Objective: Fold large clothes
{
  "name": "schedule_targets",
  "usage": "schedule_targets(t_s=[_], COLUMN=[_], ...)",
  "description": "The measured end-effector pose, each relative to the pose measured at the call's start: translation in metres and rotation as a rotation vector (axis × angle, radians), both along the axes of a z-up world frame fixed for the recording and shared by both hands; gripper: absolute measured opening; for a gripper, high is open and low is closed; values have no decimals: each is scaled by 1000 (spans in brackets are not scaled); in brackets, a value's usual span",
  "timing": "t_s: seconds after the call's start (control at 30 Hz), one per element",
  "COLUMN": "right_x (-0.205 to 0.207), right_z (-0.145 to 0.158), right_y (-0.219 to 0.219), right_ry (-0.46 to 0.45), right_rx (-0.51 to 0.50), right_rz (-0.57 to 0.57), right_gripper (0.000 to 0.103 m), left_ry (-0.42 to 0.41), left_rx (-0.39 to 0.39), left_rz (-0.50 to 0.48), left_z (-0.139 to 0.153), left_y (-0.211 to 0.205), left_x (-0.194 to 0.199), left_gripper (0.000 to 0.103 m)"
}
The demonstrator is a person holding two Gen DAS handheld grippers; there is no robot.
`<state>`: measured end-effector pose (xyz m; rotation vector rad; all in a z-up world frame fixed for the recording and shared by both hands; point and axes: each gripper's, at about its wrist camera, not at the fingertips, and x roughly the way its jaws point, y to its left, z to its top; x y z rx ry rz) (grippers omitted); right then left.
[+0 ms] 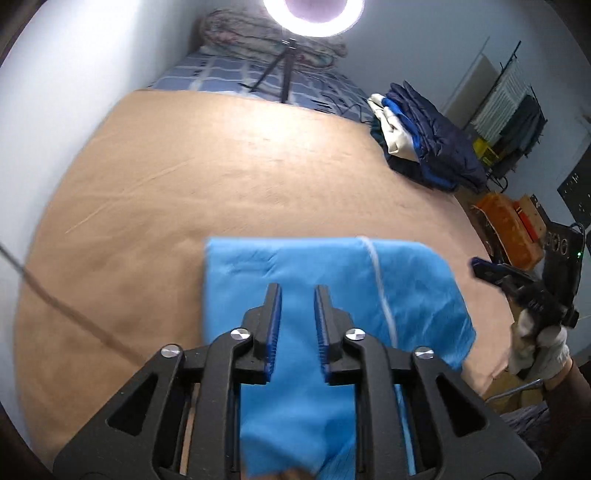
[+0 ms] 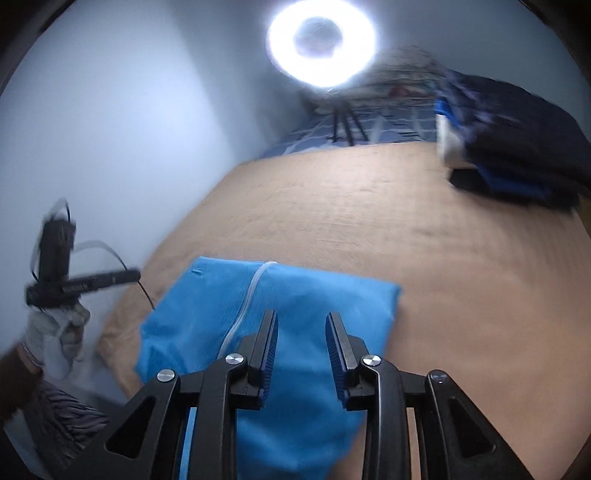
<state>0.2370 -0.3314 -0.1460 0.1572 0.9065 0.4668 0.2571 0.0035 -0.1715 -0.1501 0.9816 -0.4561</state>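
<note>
A bright blue garment [image 1: 295, 280] with a thin white stripe lies folded in a rough rectangle on the tan bed cover [image 1: 207, 173], near the front edge. My left gripper [image 1: 297, 290] is open and empty, hovering above the garment. My right gripper [image 2: 302, 316] is also open and empty, above the same garment [image 2: 314, 295] on the tan cover [image 2: 461, 280]. The right gripper shows in the left wrist view [image 1: 517, 284] at the far right, held in a white-gloved hand. The left gripper shows in the right wrist view [image 2: 74, 284] at the far left.
A stack of folded dark blue, blue and white clothes [image 1: 421, 140] sits at the bed's far right edge. A ring light on a tripod [image 1: 314, 11] stands at the far end, with a checked sheet and rolled quilt [image 1: 258, 40] behind. A wall runs along the left. Orange boxes [image 1: 506, 221] lie beside the bed.
</note>
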Motion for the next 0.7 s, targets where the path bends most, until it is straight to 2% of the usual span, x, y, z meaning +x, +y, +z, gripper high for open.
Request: schedule_targets(t_s=[0.1, 0.23, 0.3, 0.37, 0.43, 0.5, 0.57, 0.7], right_x=[24, 41, 46, 48, 48, 48, 39, -1], right_z=[-22, -56, -72, -83, -91, -83, -65, -23], right_y=[29, 30, 23, 16, 15, 16, 14, 3], right_ry=[8, 69, 98, 122, 135, 142, 135, 97], right_rx=[-69, -140, -149, -145, -143, -158, -149, -48], right_rz=[19, 10, -1, -4, -4, -1, 22, 96], right_gripper=[27, 27, 25, 25, 25, 25, 26, 29], left_ry=[-14, 80, 122, 121, 116, 95, 46, 2], left_rx=[94, 149, 135, 106, 131, 154, 134, 55], left_rz=[-44, -47, -44, -44, -52, -57, -64, -77], left_z=[-22, -66, -88, -98, -93, -81, -57, -19], left_y=[-26, -30, -26, -21, -23, -24, -18, -7], left_x=[24, 46, 52, 53, 53, 48, 32, -13], left_gripper=[17, 17, 17, 18, 18, 18, 18, 18])
